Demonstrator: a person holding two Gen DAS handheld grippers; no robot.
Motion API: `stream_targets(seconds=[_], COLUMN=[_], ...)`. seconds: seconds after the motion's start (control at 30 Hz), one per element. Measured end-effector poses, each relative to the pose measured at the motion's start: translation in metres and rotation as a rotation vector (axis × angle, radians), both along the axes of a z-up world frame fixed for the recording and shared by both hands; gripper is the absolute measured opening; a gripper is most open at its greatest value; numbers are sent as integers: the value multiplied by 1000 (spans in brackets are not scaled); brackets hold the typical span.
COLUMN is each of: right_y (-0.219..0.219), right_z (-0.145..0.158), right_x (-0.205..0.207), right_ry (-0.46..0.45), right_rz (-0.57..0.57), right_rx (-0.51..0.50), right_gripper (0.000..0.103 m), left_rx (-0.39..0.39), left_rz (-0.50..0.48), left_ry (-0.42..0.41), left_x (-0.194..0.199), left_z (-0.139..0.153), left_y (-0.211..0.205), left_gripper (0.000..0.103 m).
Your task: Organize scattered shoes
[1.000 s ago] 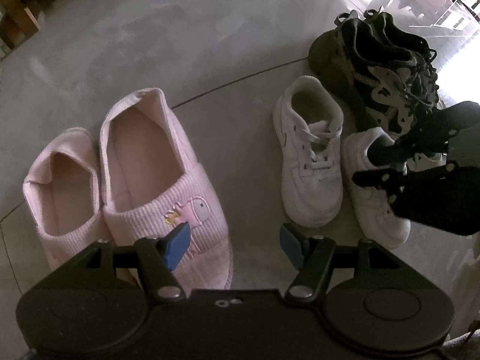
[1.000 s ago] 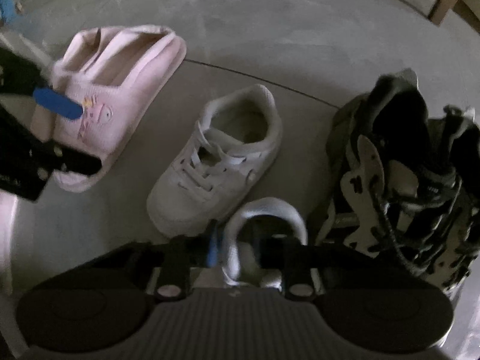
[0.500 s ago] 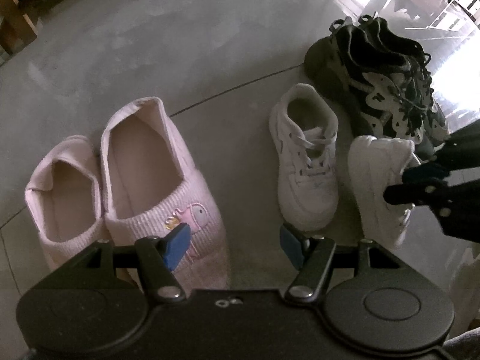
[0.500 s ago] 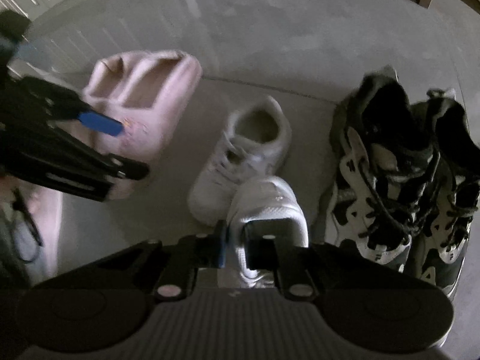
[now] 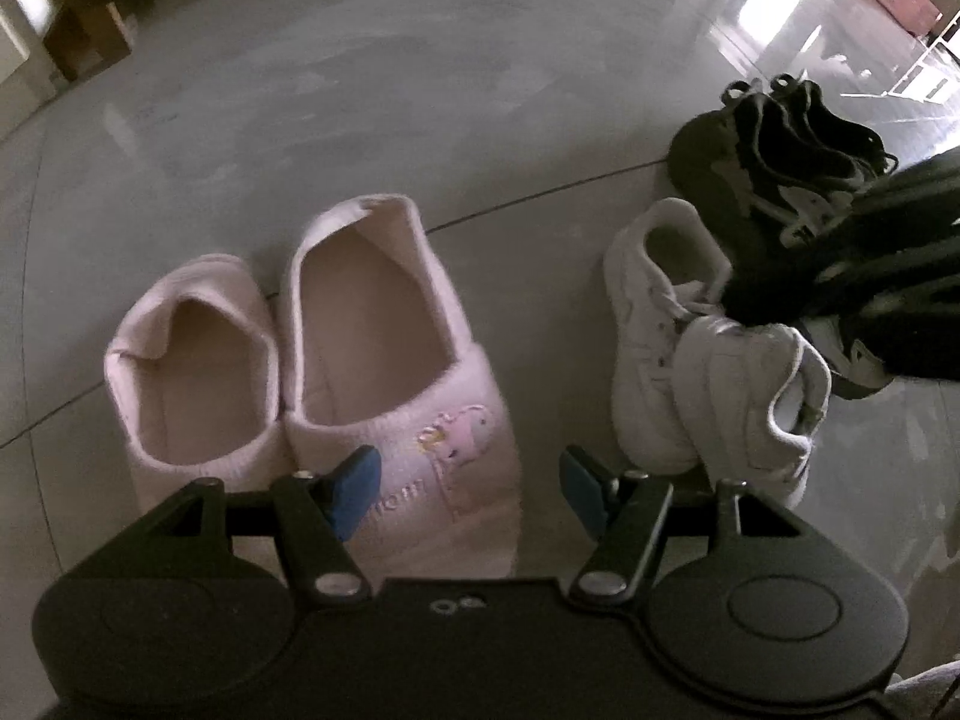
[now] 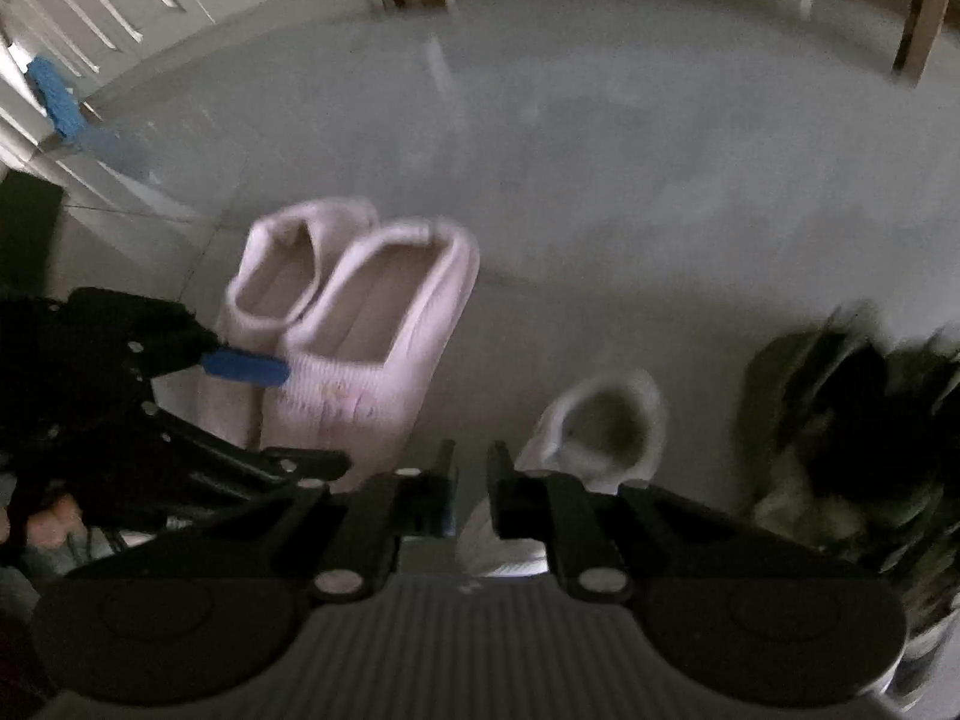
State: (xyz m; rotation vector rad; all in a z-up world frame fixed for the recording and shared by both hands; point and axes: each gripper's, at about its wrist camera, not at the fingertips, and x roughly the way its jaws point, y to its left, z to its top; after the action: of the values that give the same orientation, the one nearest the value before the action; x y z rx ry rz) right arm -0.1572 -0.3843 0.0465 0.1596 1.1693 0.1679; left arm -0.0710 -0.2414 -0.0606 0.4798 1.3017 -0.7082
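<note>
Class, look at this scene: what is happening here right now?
A person with a claw in each hand is tidying shoes on a grey floor. The left claw hangs open over the pair of pink knitted slippers, which lie side by side. The right claw is at a white lace-up sneaker tilted against its mate; whether it grips is unclear. A black-and-white pair of trainers sits behind.

Grey floor (image 5: 360, 120), white door (image 6: 120, 12).

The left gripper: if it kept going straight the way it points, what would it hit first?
Probably the larger pink slipper: its toe lies between the open left gripper fingers, mostly toward the left one. Depth is hard to judge.
</note>
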Motion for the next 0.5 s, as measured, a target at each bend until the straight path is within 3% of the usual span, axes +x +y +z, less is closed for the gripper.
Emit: stream_targets(seconds=[0.07,0.13,0.23,0.33,0.37,0.4,0.43,0.5], right_y=[3,4,3,4,2,-2,-5,-11], right_z=[4,-3,-28,-45,-48,-50,-52,-58], right_x=[-15,-27,-37,-39,-39,-37,-34,-31], right_ry=[-9,30,85,74,65,64,68,83], right_rz=[54,87,71,73,62,46,23,-30], right_rx=[-128,-169,-121,-139,-122,-90,-65,-51], right_gripper=[57,57,55,53,45,25,17,15], left_rx=[-1,-3,-8,-10,-6,-2,2,10], left_rz=[-11,-24,-49,-68,-66,-65,-63,-54], left_ry=[7,10,7,4,3,3,3,10], left_x=[-1,-2,-5,-8,-9,-9,-10,-9], left_z=[-1,-1,0,1,0,0,0,-1], left_y=[-4,-7,-11,-15,-15,-14,-14,-14], left_gripper=[66,66,66,66,66,66,66,66])
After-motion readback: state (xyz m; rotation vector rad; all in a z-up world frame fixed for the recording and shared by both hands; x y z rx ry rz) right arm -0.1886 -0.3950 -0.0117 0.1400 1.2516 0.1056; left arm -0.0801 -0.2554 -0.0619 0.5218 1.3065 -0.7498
